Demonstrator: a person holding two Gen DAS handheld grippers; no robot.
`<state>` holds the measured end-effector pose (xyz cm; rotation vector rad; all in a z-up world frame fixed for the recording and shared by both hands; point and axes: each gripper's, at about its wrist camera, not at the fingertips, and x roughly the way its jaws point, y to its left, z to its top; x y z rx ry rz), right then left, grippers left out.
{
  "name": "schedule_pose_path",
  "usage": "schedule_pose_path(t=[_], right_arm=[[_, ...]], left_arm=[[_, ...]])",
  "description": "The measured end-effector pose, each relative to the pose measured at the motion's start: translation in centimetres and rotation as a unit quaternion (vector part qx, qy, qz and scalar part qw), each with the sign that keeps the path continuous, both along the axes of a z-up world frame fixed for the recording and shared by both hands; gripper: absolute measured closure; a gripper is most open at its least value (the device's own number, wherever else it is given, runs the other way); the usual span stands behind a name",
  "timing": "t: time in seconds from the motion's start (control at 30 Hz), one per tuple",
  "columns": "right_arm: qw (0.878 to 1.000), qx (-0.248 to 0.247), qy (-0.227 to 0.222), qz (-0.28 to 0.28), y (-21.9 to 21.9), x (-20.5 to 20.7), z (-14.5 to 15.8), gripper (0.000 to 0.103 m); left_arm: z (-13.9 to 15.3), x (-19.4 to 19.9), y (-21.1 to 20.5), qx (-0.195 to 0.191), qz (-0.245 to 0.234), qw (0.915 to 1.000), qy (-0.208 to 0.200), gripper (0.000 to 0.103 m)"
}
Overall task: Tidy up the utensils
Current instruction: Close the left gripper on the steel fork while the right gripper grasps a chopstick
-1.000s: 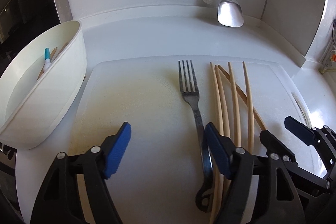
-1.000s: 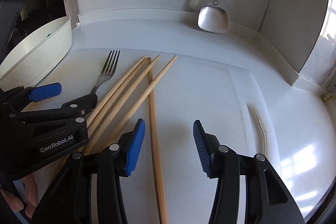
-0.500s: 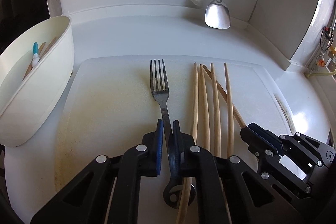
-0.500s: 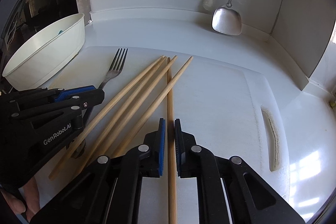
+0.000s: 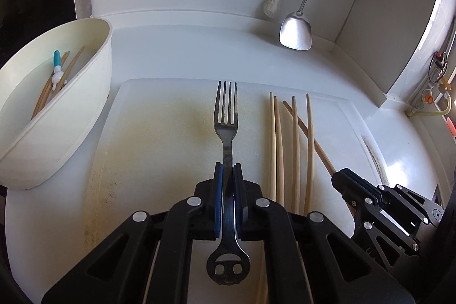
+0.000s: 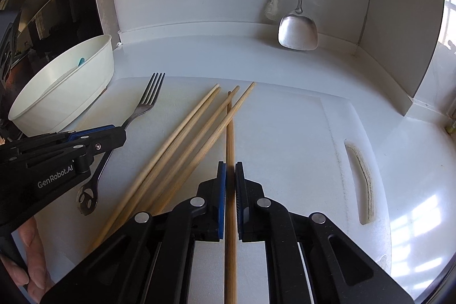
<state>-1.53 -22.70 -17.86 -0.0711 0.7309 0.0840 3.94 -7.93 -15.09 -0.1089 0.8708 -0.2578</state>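
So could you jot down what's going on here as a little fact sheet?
Surface: white cutting board on a white counter
Left gripper: shut on the fork handle
Right gripper: shut on one darker chopstick
Loose: four pale chopsticks beside it
Container: white tub at left, holding chopsticks and a blue-handled utensil
Wall: metal spatula hanging

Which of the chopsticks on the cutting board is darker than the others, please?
The darker chopstick is the one clamped in the right tool. It is browner, and the pale chopsticks fan leftward, one crossing over it near its far tip.
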Motion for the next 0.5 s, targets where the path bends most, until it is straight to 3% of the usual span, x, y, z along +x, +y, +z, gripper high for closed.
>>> schedule_pose_path(t=[0.5], right_arm=[[0.999, -0.005, -0.016, -0.029, -1.0, -0.8, 1.0, 0.097]], left_arm=[[0.9, -0.7, 0.9, -0.004, 0.006, 1.0000, -0.003, 0.095]])
